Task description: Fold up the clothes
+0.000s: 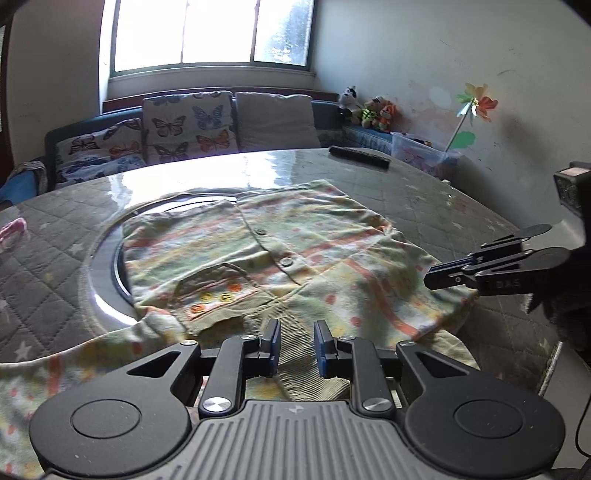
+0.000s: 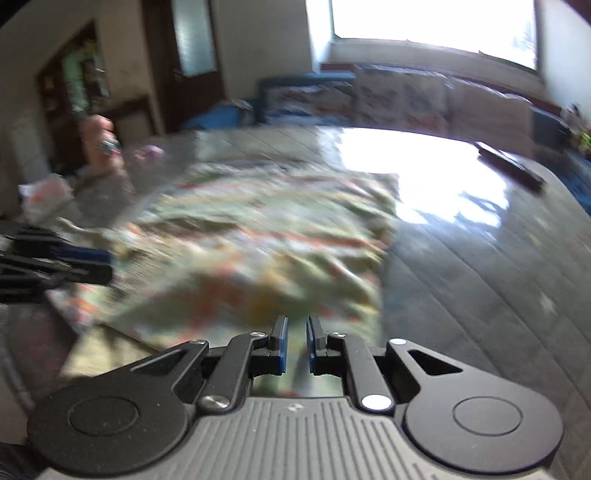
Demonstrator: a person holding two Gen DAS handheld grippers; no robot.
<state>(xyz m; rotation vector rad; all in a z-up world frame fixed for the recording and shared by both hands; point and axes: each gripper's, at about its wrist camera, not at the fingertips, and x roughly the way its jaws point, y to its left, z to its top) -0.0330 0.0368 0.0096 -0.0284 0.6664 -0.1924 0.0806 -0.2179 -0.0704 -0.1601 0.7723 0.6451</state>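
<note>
Striped button-front child's shirt (image 1: 266,258) lying front-up on a quilted, plastic-covered table (image 1: 424,192); one sleeve (image 1: 388,280) is folded in across the body, the other side trails loose toward the near edge, so folding appears partial. Left gripper (image 1: 295,341) poised over the ribbed hem, fingers parted, grasping nothing. Right gripper (image 2: 296,341), fingers narrowly parted above blurred cloth; grasp cannot be told. Behind: sofa with butterfly cushions (image 1: 184,125), window (image 1: 210,33)
</note>
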